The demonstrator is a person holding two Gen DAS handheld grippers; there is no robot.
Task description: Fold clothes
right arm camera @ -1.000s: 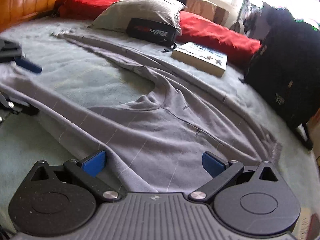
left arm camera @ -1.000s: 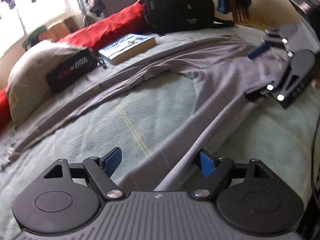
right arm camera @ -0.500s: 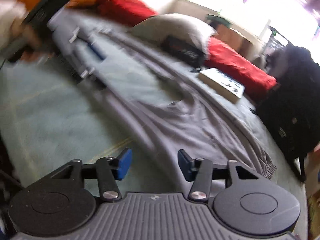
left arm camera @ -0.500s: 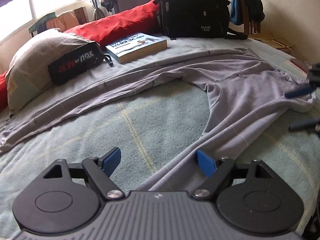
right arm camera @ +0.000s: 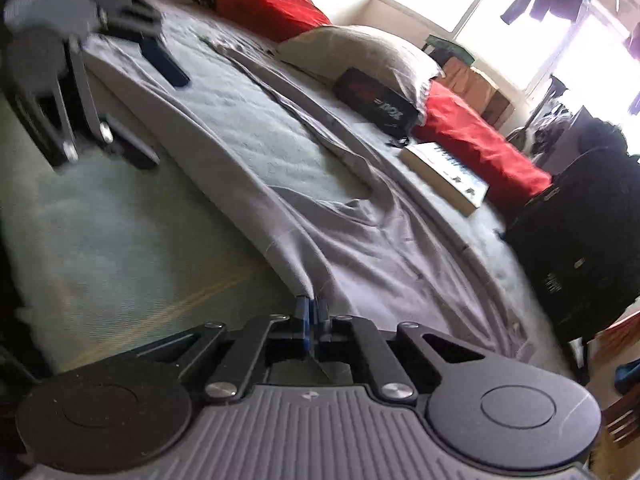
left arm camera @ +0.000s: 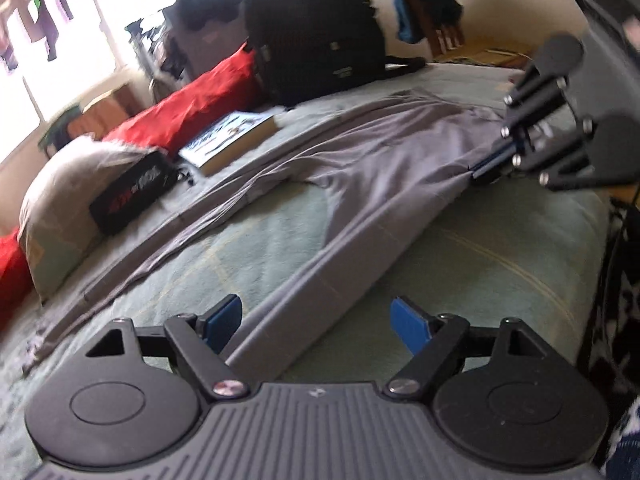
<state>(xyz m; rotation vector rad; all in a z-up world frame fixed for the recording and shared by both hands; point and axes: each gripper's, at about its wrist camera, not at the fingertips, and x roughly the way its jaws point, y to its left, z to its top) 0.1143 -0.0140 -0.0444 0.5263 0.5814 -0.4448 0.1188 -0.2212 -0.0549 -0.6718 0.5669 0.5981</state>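
Note:
Grey trousers lie spread on a pale green blanket, with both legs running away from the waist. My left gripper stands open just above the near leg, and the fabric passes between its blue pads without touching them. In the right wrist view it shows at the upper left, straddling that leg. My right gripper is shut on the edge of the trousers at the waist. The left wrist view shows it at the right, pinching the cloth.
A grey pillow with a black pouch on it, a book, red cushions and a black backpack line the far side of the bed. The bed's edge lies close on the right.
My right gripper's jaws have closed from wide open onto the trousers' waist edge, and it has rolled. My left gripper has shifted along the near leg and stays open.

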